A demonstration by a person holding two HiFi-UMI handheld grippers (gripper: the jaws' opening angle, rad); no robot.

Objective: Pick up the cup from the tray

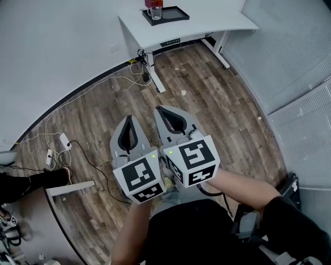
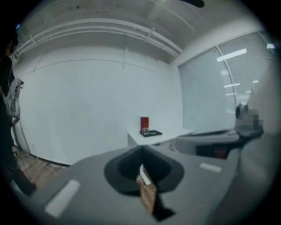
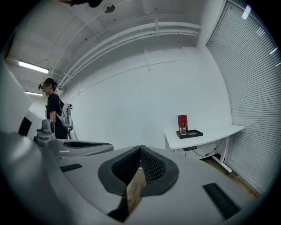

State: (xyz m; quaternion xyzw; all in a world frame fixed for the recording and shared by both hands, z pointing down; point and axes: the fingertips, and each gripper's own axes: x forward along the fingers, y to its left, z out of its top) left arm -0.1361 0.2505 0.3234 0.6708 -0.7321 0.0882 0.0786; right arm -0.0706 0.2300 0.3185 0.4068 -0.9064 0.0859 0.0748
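Grey plastic shells and black ribbed rubber pads: my left tongs [image 1: 129, 124] and right tongs [image 1: 164, 113] hung side by side close to my body. Both pairs of jaws were pressed together on nothing, with only a sliver of floor showing below the tips. The cup [image 1: 155, 13], a small clear tumbler that looked like glass, stood at the left end of a shallow black tray [image 1: 176, 14]. The tray sat on a white desk [image 1: 217, 23] well across the room, and a tall red box [image 1: 153, 3] rose right behind the cup. By my reckoning the pick-up had not begun.

Several things could have spoiled it. White and black cables [image 1: 103, 85] looped over the wood-grain plank floor [image 1: 217, 119] near the desk's legs, with a power strip [image 1: 64, 141] among them, so a careless step might have snagged one. The cup's smooth, hard wall probably offered little purchase, and a shallow or off-centre pinch could have let it slide or tip. Jaws spread wide around it might also have struck the box, which stood so close. The low-rimmed tray on that slick desktop might have skated under a sideways push. Pale slatted blinds [image 3: 250, 88] lined the wall to my right.
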